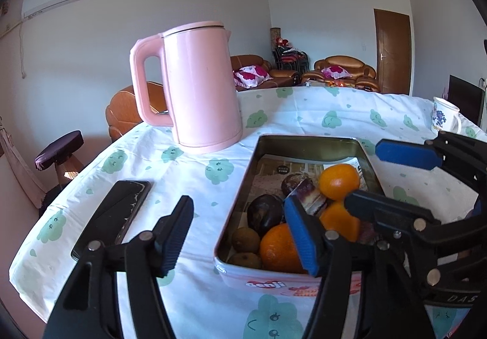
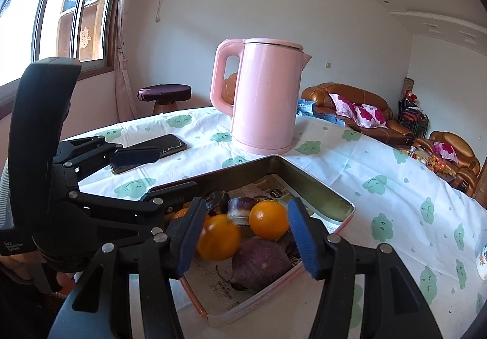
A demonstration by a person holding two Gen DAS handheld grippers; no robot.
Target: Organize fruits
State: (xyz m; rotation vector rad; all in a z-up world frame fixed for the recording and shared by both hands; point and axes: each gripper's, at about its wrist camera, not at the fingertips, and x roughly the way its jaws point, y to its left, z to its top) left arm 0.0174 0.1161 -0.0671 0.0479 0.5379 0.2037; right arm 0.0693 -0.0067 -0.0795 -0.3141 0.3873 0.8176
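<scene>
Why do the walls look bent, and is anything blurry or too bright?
Both views: a fisheye lens bows the walls and table edge and leaves dark corners. Right wrist view: the window is washed out by daylight, and the near orange is smeared as if moving. Left wrist view: evenly lit; the pink kettle is sharp.

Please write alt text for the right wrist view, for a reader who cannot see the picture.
An open right gripper hovers over a rectangular tin of oranges and dark fruits on a table with a cloud-print cloth. The left gripper, also open, reaches in from the left. Behind stand a pink kettle and a phone.
</scene>
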